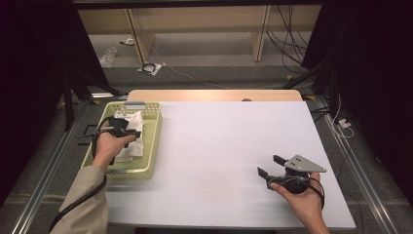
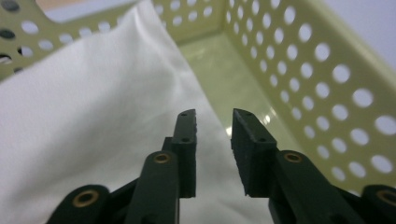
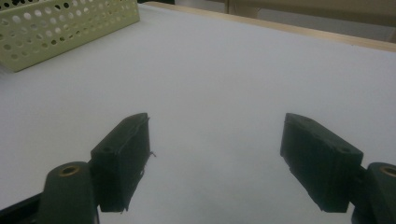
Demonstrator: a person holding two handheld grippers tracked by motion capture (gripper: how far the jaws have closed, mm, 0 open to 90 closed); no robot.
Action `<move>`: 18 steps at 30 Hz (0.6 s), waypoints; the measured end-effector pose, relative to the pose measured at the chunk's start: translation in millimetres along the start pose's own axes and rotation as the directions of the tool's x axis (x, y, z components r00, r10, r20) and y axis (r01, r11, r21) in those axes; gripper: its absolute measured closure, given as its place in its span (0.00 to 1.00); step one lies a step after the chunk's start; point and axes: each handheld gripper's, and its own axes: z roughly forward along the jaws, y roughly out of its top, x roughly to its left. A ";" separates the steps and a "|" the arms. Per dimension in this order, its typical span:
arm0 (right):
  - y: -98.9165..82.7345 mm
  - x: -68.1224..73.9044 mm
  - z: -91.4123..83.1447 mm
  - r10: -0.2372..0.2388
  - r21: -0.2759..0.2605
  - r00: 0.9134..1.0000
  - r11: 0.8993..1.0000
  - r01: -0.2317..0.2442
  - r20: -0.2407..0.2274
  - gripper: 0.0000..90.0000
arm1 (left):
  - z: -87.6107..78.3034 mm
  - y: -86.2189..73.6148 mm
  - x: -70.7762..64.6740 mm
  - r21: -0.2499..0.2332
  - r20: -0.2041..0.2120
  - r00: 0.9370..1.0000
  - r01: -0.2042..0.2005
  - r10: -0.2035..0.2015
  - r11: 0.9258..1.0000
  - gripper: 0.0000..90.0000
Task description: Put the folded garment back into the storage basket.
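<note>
A pale green perforated basket (image 1: 152, 146) stands at the table's left edge, and a white cloth (image 1: 134, 141) lies crumpled inside it. My left gripper (image 1: 127, 127) reaches down into the basket over the cloth. In the left gripper view its jaws (image 2: 214, 116) stand a little apart with nothing between them. The cloth (image 2: 93, 116) lies just beneath and to the left, and the basket wall (image 2: 327, 70) rises on the right. My right gripper (image 1: 269, 165) rests low over the white table near the front right. Its jaws (image 3: 217, 123) are spread wide and hold nothing.
The white table top (image 1: 224, 141) stretches between the basket and the right hand. A wooden strip (image 1: 214, 95) runs along its far edge. The basket's corner (image 3: 60, 28) shows far off in the right gripper view. Cables lie on the floor beyond.
</note>
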 end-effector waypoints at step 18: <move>0.5 -0.6 -0.7 -0.003 -0.001 1.000 1.000 0.003 0.002 0.28 | -30.3 4.1 -31.5 -0.255 0.124 0.990 0.090 -0.060 0.963 0.35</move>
